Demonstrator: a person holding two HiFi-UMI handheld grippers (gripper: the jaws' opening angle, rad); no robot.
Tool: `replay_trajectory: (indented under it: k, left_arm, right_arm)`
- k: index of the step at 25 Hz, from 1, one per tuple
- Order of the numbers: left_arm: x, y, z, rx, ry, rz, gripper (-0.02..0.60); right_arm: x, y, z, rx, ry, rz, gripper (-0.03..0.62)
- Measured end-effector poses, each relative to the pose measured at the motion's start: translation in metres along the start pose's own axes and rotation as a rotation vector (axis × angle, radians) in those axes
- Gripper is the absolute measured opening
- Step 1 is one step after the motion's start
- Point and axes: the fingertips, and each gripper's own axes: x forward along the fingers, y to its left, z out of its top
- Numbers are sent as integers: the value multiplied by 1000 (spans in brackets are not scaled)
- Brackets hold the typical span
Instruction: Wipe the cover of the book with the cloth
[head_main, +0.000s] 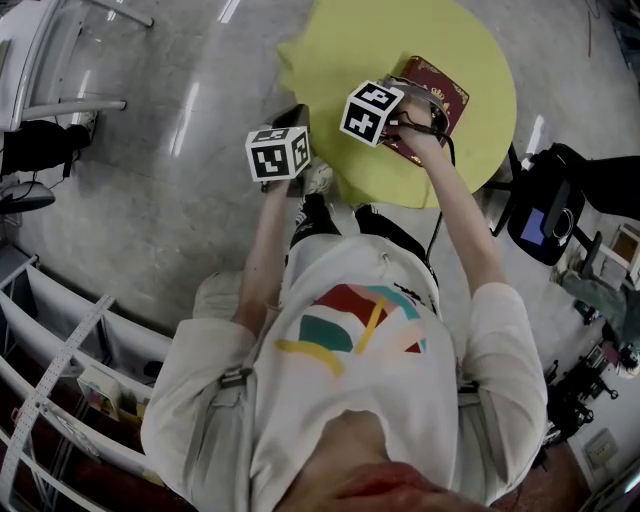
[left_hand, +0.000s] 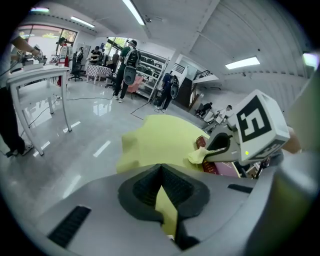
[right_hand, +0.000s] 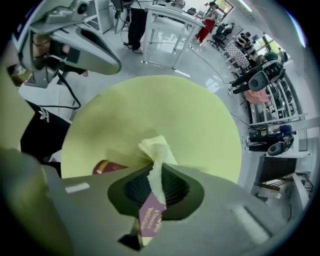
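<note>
A dark red book (head_main: 440, 90) lies at the near right of a round yellow table (head_main: 340, 50). My right gripper (head_main: 380, 105) hovers at the book's left edge. In the right gripper view it (right_hand: 155, 167) is shut on a pale yellow cloth (right_hand: 154, 149) that sticks out ahead of the jaws, with the book (right_hand: 107, 166) just below. The left gripper view shows that cloth (left_hand: 202, 156) hanging at the right gripper's tip over the book (left_hand: 220, 167). My left gripper (head_main: 297, 115) is at the table's near left edge, and its jaws (left_hand: 161, 169) are shut on nothing.
A black chair with gear (head_main: 545, 200) stands right of the table. White shelving (head_main: 60, 350) runs along the lower left. A white table (left_hand: 35, 75) and several people (left_hand: 125, 65) stand farther off on the shiny floor.
</note>
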Motion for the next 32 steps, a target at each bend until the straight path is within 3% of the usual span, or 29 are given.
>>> replay_trajectory:
  k: [13, 32]
  left_arm:
    - [-15, 13, -9, -25, -19, 30, 15]
    - [-12, -7, -16, -6, -12, 10, 15]
  right_arm:
    - [-28, 106, 14, -78, -45, 85, 28]
    - [-53, 151, 5, -44, -124, 135, 28]
